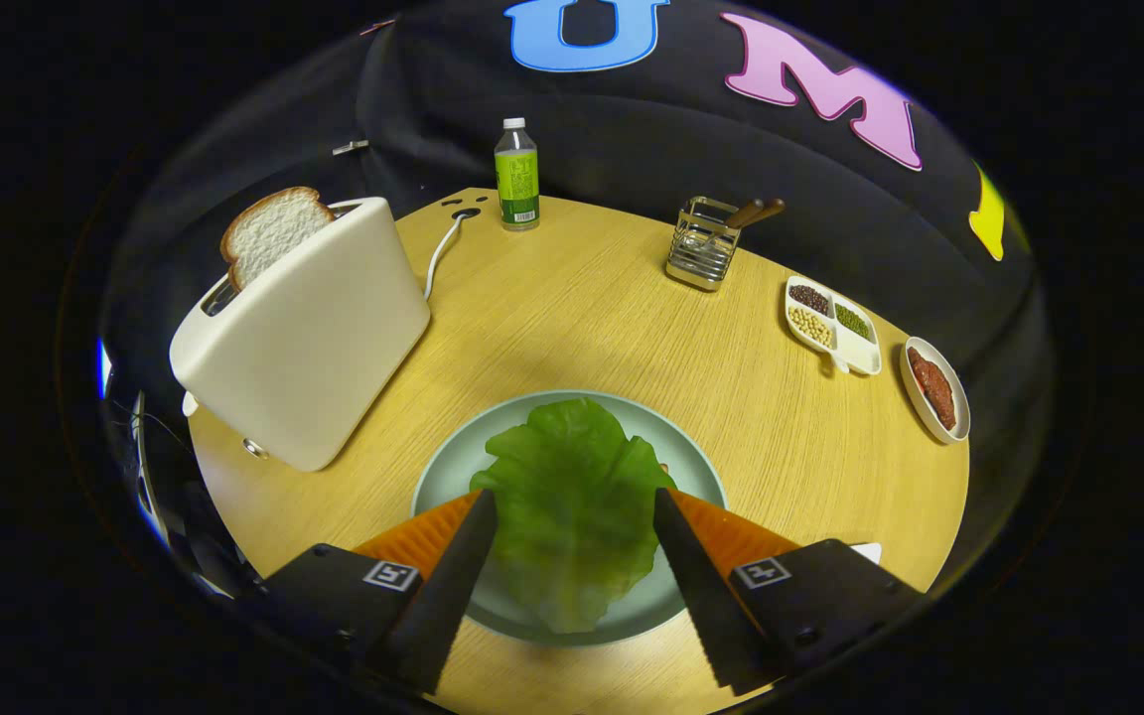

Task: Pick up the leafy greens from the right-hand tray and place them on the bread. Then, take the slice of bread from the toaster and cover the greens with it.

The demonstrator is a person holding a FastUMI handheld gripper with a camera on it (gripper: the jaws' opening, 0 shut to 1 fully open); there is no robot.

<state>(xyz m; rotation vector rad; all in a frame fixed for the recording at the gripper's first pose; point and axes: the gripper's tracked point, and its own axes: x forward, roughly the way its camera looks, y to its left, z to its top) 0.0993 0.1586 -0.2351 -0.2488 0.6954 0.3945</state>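
Gripper view: gripper (572, 501) spread wide, released, fingers flanking crinkled green lettuce leaf (572, 506) lying on round pale-green plate (453, 467). Beyond plate, white bread slice (269, 233) upright in cream toaster (304, 348).

A: What stands along the far edge of the table (572, 308)?

B: A bottle (516, 175) with a green label, upright, near a cable (441, 250). Further right, a wire rack (702, 242) with brown handles sticking out.

A: And the right edge?

B: A divided dish (832, 326) of beans, then a small oval dish (934, 388) of something reddish, just beside it.
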